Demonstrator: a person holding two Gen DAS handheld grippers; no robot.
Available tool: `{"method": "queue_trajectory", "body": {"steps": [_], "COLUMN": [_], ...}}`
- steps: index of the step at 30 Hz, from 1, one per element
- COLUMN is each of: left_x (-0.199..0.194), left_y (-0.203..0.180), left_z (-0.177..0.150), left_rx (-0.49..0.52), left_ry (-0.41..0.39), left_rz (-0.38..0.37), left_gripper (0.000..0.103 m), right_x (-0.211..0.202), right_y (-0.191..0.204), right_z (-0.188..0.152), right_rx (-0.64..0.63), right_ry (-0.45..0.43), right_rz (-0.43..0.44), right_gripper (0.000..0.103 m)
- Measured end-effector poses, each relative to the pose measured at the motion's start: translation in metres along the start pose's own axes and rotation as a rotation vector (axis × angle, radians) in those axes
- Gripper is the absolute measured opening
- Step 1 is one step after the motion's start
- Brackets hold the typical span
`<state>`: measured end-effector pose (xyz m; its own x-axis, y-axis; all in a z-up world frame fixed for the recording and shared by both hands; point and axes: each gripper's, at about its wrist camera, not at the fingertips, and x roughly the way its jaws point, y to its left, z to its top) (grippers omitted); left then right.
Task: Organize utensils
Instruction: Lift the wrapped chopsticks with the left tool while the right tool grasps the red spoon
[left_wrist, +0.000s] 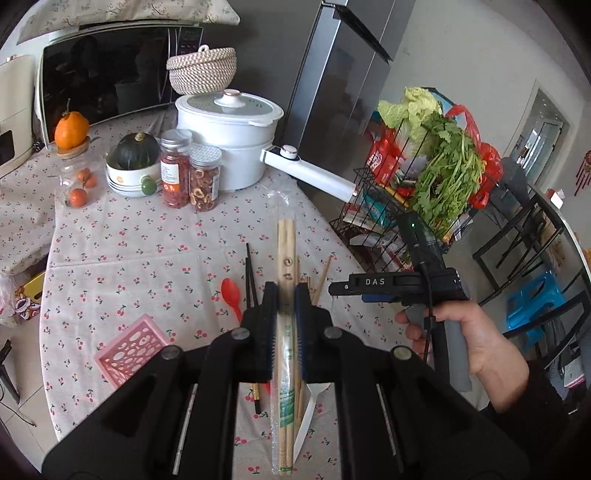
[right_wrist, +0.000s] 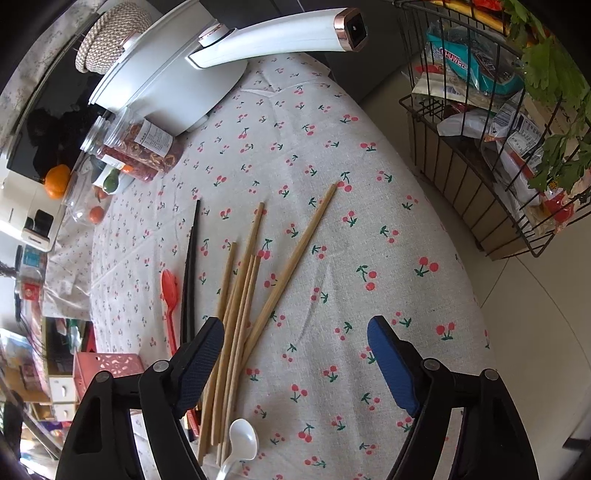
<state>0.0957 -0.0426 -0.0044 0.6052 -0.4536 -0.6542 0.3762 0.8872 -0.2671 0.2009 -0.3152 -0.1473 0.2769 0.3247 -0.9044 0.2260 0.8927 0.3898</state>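
The left gripper (left_wrist: 286, 314) is clenching a wrapped pair of bamboo chopsticks (left_wrist: 286, 258) between its jaws, holding the pack clear of the table (left_wrist: 129, 258). The pack's long axis is running straight along the gripper's own line: its top end is pointing away toward the white electric pot (left_wrist: 229, 140), and its green-printed end is hanging back beneath the jaws. The grip is sitting near the middle of the pack, so both ends are sticking out freely.

The right gripper (right_wrist: 295, 369) is hovering with its jaws released and empty over the loose utensils: a fan of bare bamboo chopsticks (right_wrist: 240, 314), a pair of black chopsticks (right_wrist: 189, 280), a red spoon (right_wrist: 169, 291) and a white spoon (right_wrist: 240, 443). Most of the bare sticks are lying with their tips pointing toward the pot, one splaying off to the right.

The pink perforated basket (left_wrist: 129, 347) is sitting to the left of the pile, probably the destination.

The risks, as I judge them: the slick plastic sleeve could be slipping through the pads, letting the pack tilt or drop. The long overhanging ends could be catching the basket rim or sweeping the sticks below. The right jaws, if they close here, could be pinching several overlapping sticks at once and scattering the rest.
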Motion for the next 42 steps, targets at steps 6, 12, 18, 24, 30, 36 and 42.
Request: {"method": "queue_trajectory", "body": {"steps": [6, 12, 18, 24, 30, 36, 42], "left_x": [-0.040, -0.052, -0.074, -0.080, -0.078, -0.081, -0.086], "left_y": [0.029, 0.061, 0.068, 0.071, 0.076, 0.073, 0.073], "left_z": [-0.011, -0.008, -0.012, -0.016, -0.018, -0.018, -0.019], "left_rx": [-0.049, -0.110, -0.111, -0.084, -0.093, -0.089, -0.102], "left_ry": [-0.199, -0.265, -0.314, -0.320, -0.323, -0.366, -0.436], "left_rz": [0.011, 0.033, 0.006, 0.019, 0.040, 0.082, 0.116], "left_gripper": [0.011, 0.011, 0.011, 0.011, 0.011, 0.011, 0.011], "right_x": [0.009, 0.032, 0.061, 0.087, 0.098, 0.071, 0.007], "right_y": [0.037, 0.095, 0.143, 0.162, 0.171, 0.172, 0.178], "right_z": [-0.003, -0.007, -0.015, -0.023, -0.035, -0.035, -0.041], "right_rx": [-0.047, -0.159, -0.262, -0.355, -0.477, -0.458, -0.425], "right_ry": [-0.007, 0.011, 0.045, 0.063, 0.028, -0.056, -0.219], "right_rz": [0.079, 0.093, 0.083, -0.041, -0.188, -0.140, -0.011], "right_gripper": [0.047, 0.026, 0.021, 0.021, 0.010, 0.008, 0.008]}}
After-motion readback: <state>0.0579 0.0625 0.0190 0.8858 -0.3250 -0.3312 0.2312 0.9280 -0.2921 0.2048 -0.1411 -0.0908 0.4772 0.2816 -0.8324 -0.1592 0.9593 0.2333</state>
